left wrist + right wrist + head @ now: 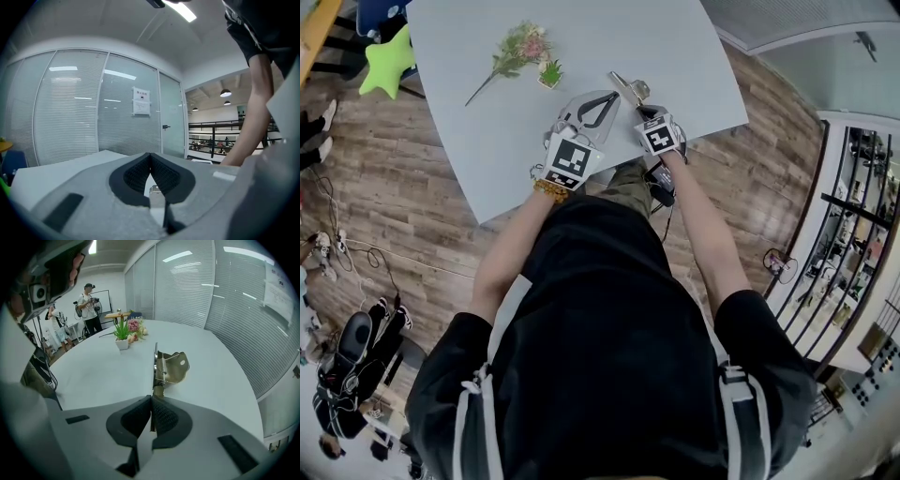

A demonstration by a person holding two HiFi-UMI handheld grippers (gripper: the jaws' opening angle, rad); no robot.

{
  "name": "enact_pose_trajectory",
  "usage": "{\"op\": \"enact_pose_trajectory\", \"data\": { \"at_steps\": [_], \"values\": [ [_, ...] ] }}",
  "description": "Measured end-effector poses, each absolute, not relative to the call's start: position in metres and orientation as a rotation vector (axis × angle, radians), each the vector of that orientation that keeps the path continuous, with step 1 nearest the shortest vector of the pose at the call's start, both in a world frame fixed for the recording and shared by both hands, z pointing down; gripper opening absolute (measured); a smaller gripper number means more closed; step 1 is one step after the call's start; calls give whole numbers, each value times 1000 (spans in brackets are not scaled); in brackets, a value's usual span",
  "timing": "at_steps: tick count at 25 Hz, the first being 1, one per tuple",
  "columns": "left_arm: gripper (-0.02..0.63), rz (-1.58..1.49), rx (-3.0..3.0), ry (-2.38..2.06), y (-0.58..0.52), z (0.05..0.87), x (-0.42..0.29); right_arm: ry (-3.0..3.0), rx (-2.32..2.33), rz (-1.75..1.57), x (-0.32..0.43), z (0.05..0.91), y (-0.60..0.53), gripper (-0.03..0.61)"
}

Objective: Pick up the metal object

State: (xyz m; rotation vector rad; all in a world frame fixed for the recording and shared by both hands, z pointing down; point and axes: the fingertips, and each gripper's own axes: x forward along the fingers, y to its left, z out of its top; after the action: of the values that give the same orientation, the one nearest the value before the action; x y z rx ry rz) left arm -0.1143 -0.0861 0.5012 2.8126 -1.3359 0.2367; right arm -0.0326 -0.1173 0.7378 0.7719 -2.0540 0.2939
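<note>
The metal object is a brass-coloured spring clip with a flat strip, and it hangs just above the grey table. My right gripper is shut on its lower end, the pads pressed on the strip. In the head view the same metal object sticks out beyond the right gripper over the table's near right part. My left gripper is close beside it on the left, pointing roughly level. In its own view the left gripper has its tips touching and nothing between them.
A sprig of artificial flowers and a small potted plant lie further out on the table. A green star-shaped object sits off its left edge. People stand beyond the far end, and glass walls surround the room.
</note>
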Motion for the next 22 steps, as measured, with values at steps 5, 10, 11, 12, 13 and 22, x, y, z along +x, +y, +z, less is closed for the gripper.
{"op": "enact_pose_trajectory", "data": {
  "at_steps": [5, 10, 11, 12, 13, 22],
  "values": [
    [5, 227, 2822, -1330, -85, 500, -117, -2064, 814, 341, -33, 731, -109, 3],
    [5, 221, 2826, -1322, -85, 500, -119, -2090, 827, 332, -34, 721, -106, 3],
    [5, 220, 2828, -1322, -85, 499, -120, -2095, 829, 331, -34, 718, -106, 3],
    [5, 218, 2830, -1322, -85, 498, -121, -2101, 831, 329, -34, 715, -106, 3],
    [5, 217, 2831, -1323, -86, 498, -122, -2107, 833, 328, -34, 713, -106, 3],
    [5, 216, 2842, -1306, -89, 499, -123, -2189, 876, 309, -40, 681, -108, 2]
  ]
}}
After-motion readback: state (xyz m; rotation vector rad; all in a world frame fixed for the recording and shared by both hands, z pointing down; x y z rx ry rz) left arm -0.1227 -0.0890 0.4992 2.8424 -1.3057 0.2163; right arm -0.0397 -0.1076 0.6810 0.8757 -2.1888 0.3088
